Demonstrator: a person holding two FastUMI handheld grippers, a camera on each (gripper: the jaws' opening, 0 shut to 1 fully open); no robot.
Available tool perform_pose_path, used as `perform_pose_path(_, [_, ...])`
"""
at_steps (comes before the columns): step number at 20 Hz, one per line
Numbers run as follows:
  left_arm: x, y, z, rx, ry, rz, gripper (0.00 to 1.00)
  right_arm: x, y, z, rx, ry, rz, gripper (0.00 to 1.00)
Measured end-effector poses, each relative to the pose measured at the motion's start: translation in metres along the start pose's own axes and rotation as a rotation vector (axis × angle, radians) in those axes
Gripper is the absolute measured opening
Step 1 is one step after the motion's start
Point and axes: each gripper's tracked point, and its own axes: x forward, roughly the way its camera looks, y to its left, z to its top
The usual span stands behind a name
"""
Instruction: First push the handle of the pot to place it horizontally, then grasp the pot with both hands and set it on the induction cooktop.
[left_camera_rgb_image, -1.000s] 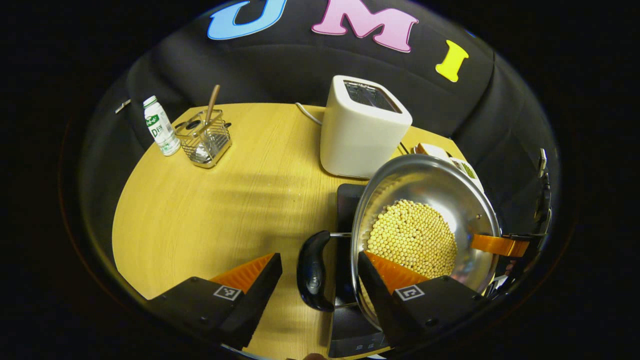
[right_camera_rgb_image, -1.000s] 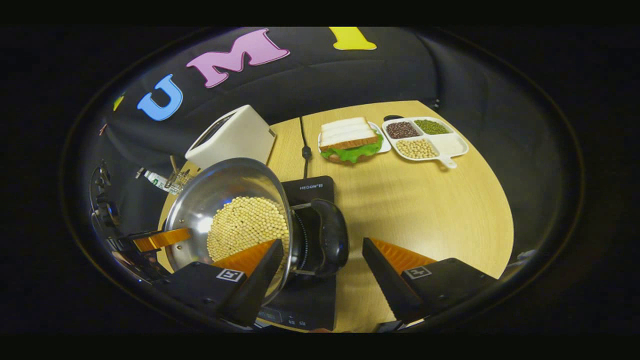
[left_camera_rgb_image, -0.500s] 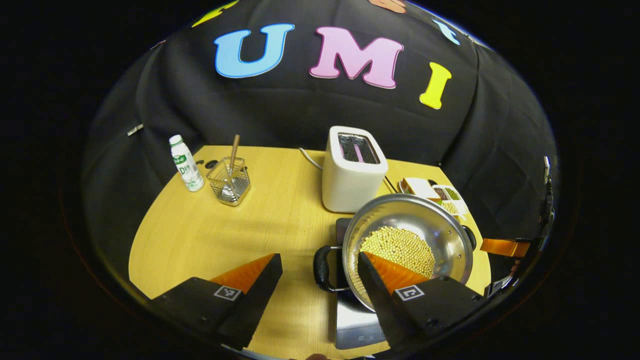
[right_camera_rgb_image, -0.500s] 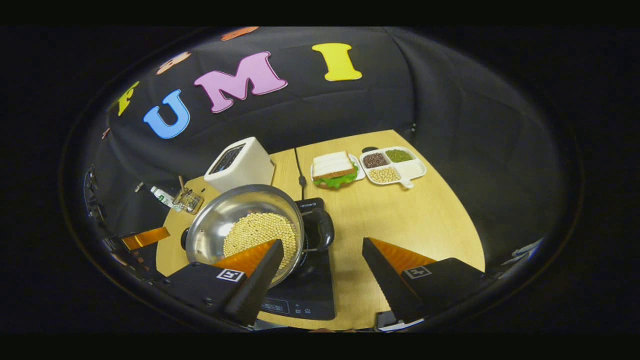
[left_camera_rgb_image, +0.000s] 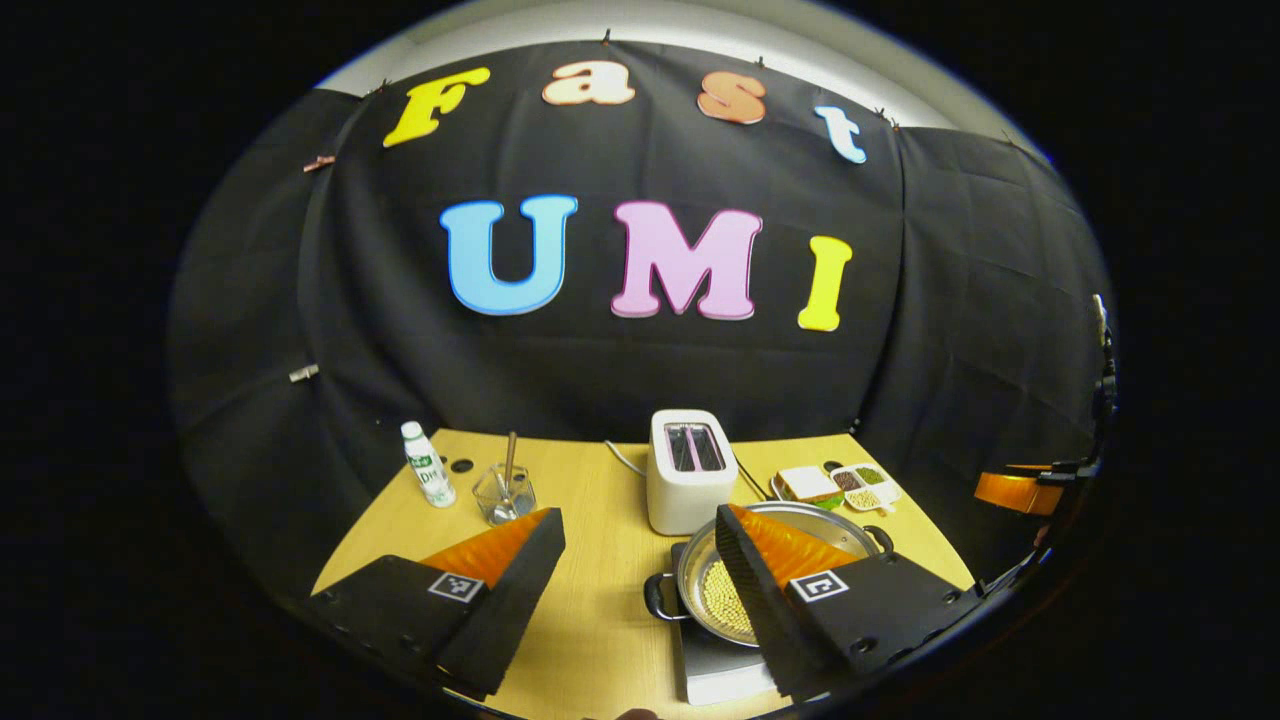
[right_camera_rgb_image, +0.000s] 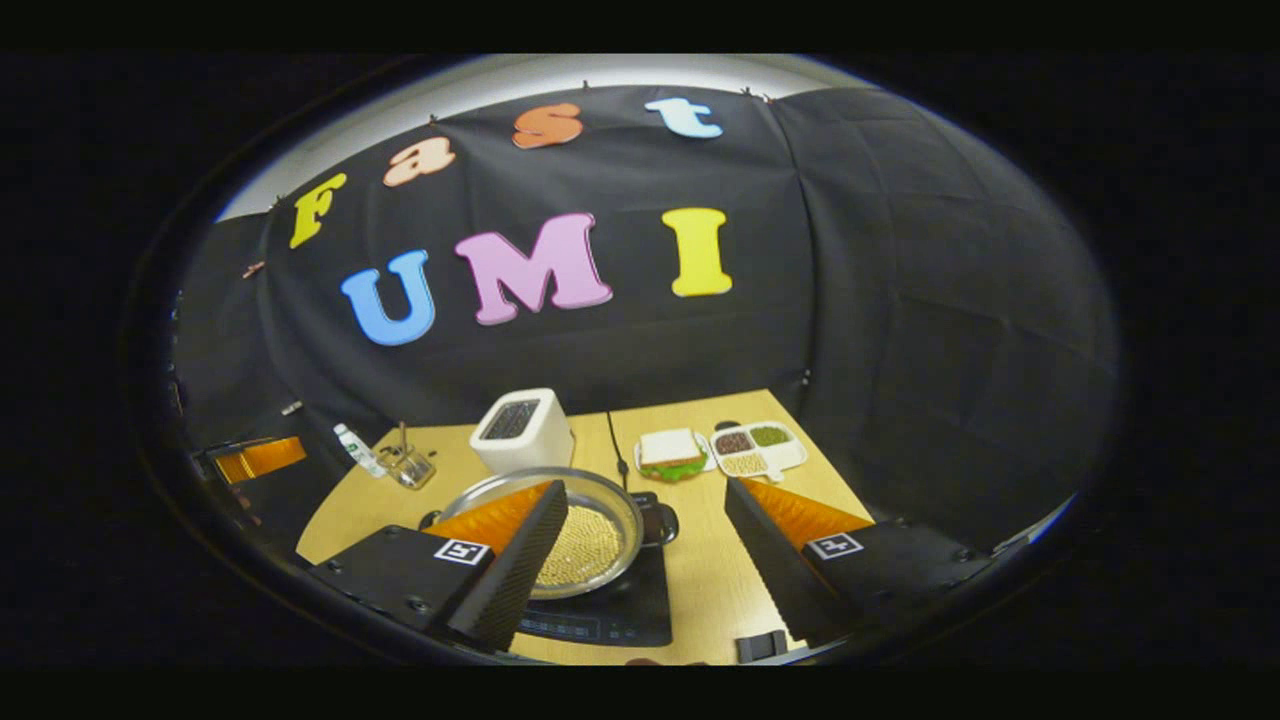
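Pot (right_camera_rgb_image: 590, 545) sits on cooktop (right_camera_rgb_image: 620, 615); left gripper (left_camera_rgb_image: 640, 560) and right gripper (right_camera_rgb_image: 645, 545) both gape apart.

Both views face the table (left_camera_rgb_image: 600, 600) — high, pulled back.

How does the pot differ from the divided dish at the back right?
The pot is round steel, sits on the cooktop and holds one kind of pale bean. The divided dish is white, sits on the table and holds several kinds in compartments. Both hold beans.
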Motion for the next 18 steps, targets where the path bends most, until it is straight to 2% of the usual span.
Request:
perform_pose_path(4, [-0.052,-0.003,0.025,0.069,-0.118,0.018,0.95,-0.041,0.015,0.031,0.032,-0.154,0.013,0.99])
perform_pose_path(7, [-0.089,0.002,0.023,0.047,-0.153,0.039,0.94,-0.073,0.019,0.040,-0.007,-0.248,-0.002,0.98])
perform_pose_path(13, [-0.151,0.032,0.010,0.028,-0.222,0.087,0.94,-0.126,0.015,0.026,-0.073,-0.339,-0.049,1.00])
perform_pose_path(18, [-0.189,0.044,-0.015,-0.004,-0.258,0.090,0.95,-0.161,0.011,0.014,-0.128,-0.405,-0.104,1.00])
